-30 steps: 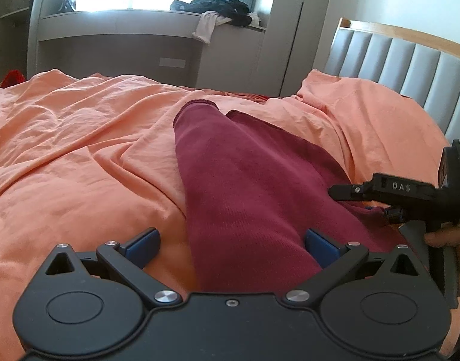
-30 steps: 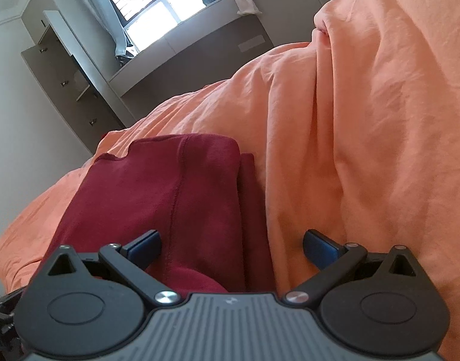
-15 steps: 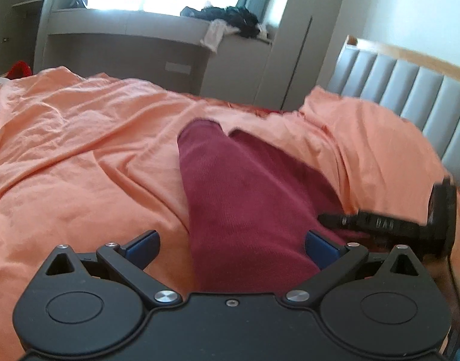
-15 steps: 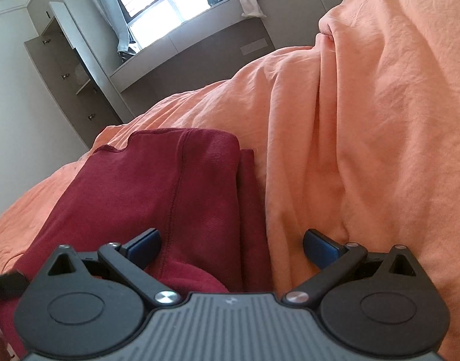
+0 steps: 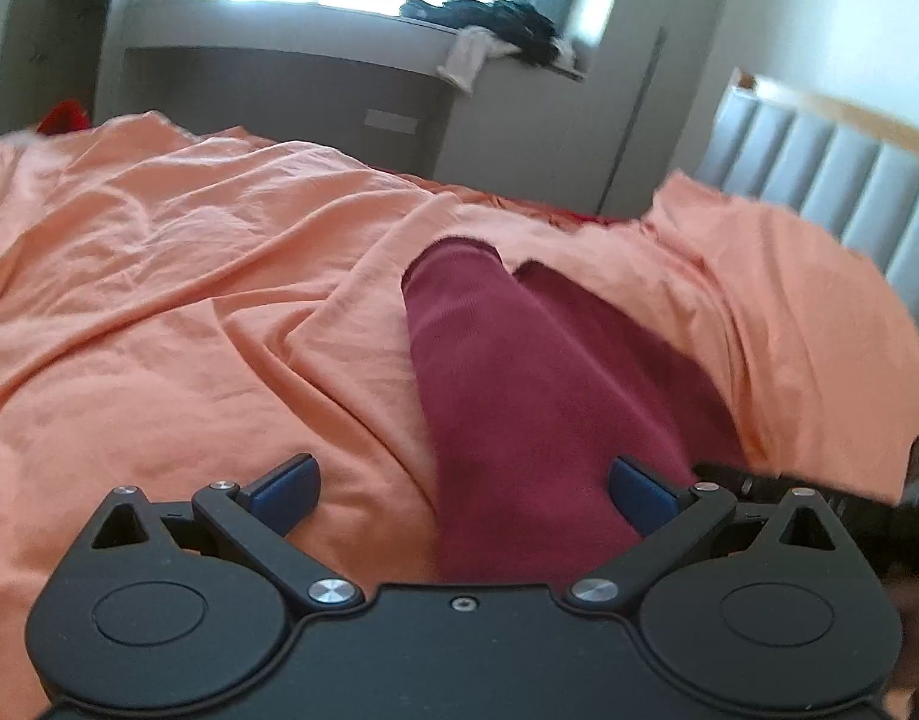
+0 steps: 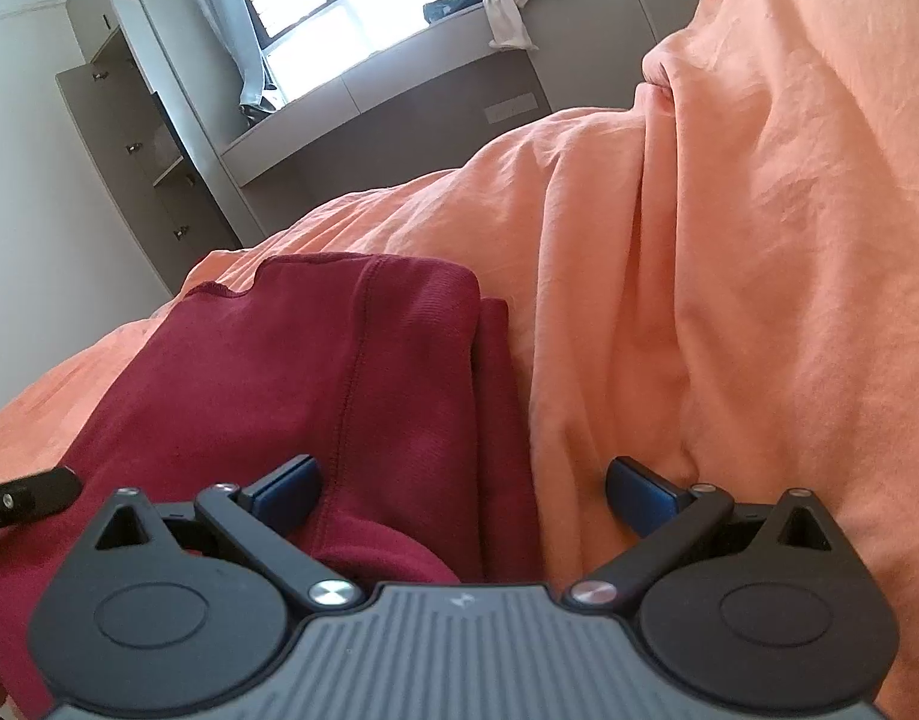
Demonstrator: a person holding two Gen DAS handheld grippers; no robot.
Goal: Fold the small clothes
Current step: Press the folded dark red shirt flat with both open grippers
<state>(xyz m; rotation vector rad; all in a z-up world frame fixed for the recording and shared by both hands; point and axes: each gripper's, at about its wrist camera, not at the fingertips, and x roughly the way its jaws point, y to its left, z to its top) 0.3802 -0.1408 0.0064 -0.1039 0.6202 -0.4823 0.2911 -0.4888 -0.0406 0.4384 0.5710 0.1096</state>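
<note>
**Both grippers spread over the maroon garment on the bed**

We see a dark red ribbed knit garment (image 5: 519, 396) lying partly folded on the wrinkled orange bedsheet (image 5: 189, 300). Our left gripper (image 5: 464, 480) hovers at the garment's near end, jaws spread wide w/ nothing clamped; the cloth runs between the blue pads (image 5: 285, 483). Whether the pads touch fabric, we can't tell. Our right gripper (image 6: 462, 483) sits at the garment's (image 6: 291, 384) right edge, jaws also released & wide apart: one pad over the red cloth, the other over the sheet (image 6: 729, 300). Right of the garment, the grey padded headboard (image 5: 831, 180) w/ wooden top rail. Beyond the garment, a grey window ledge (image 5: 351, 30) carrying a dark clothes pile (image 5: 495, 18).
</note>
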